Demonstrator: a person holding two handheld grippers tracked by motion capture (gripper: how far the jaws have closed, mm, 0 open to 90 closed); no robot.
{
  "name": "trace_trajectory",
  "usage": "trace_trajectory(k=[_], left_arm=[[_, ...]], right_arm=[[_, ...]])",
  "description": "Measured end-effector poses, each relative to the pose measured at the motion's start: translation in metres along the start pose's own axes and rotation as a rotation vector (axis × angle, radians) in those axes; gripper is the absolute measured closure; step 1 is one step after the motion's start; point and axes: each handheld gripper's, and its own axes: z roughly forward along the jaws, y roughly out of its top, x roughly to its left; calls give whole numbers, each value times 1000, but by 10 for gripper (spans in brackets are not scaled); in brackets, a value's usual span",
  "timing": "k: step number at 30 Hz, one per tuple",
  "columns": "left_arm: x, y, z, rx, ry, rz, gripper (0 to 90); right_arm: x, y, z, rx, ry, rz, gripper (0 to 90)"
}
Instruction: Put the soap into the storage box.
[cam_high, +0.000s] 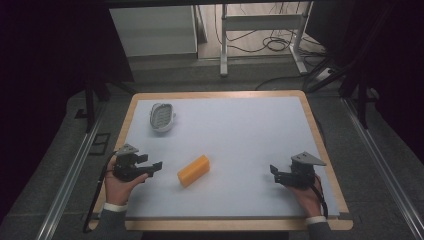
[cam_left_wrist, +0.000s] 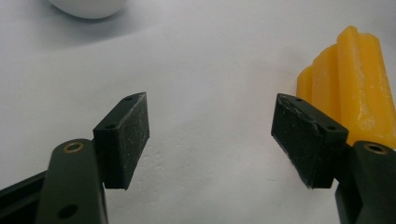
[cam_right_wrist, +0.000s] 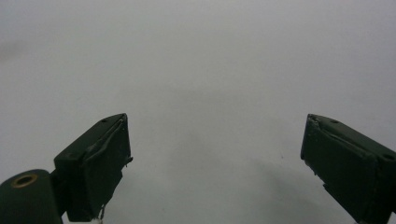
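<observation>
Nothing can be read here — no words, brand marks, numbers or signs stand on any surface in the three views.

Beyond the left hand-held gripper (cam_left_wrist: 212, 135), a white dish (cam_left_wrist: 88, 7) is cut off by the top edge. Its right jaw hides the near end of the orange block (cam_left_wrist: 348, 79).
</observation>
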Motion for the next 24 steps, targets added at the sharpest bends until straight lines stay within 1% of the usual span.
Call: trace_trajectory(k=[3,6,9,10,13,16,20,24], left_arm=[[1,0,1,4,-5,0,283],[1,0,2,12,-7,-1,282],[0,1,2,14,-11,5,280],[0,1,1,14,-6,14,278],[0,2,0,13,-7,16,275],[0,2,1,24,-4,24,271],[0,2,3,32,-6,28,268],[0,2,2,30,-6,28,268]], right_arm=[[-1,0,0,5,-2,13,91],[-2,-1,-2,-17,0,30,94],[-3,-1,-3,-26,0,29,95],[-3,-2,-3,-26,3,26,97],[-2,-2,-3,-25,5,24,99],[-3,-2,-3,-26,6,25,100],[-3,-2,-3,-25,4,31,100],[-3,-2,-3,-28,0,27,101]])
